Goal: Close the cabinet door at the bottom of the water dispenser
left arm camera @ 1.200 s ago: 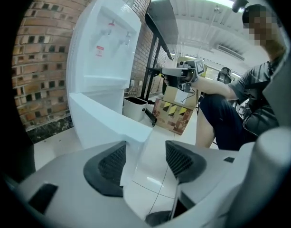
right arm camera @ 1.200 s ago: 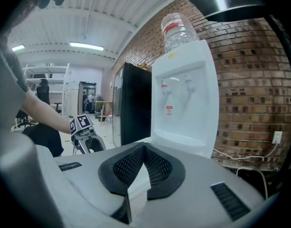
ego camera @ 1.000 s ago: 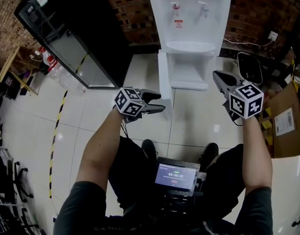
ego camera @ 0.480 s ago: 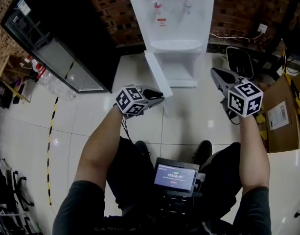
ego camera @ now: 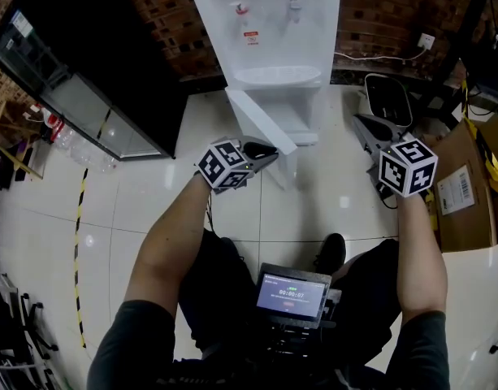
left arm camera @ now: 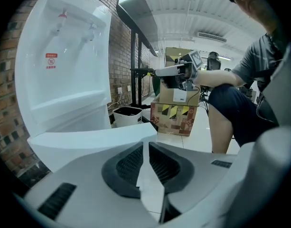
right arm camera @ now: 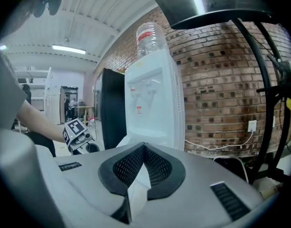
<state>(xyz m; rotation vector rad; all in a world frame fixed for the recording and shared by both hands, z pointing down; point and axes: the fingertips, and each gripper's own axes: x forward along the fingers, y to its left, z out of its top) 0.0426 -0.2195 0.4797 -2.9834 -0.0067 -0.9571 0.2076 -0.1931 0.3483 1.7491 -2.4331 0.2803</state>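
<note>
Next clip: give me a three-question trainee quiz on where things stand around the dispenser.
1. True or false: the cabinet door under the water dispenser is shut.
2. Which gripper is nearer that door: A left, B right?
3. What stands right of the dispenser in the head view?
Key: 1 false, it stands open. 2 A, the left gripper, jaws closing on nothing. 3 a white bin.

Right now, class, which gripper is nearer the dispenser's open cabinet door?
Left. The left gripper, jaws closing on nothing, is beside the free edge of the cabinet door; the right gripper hangs off to its right.
</note>
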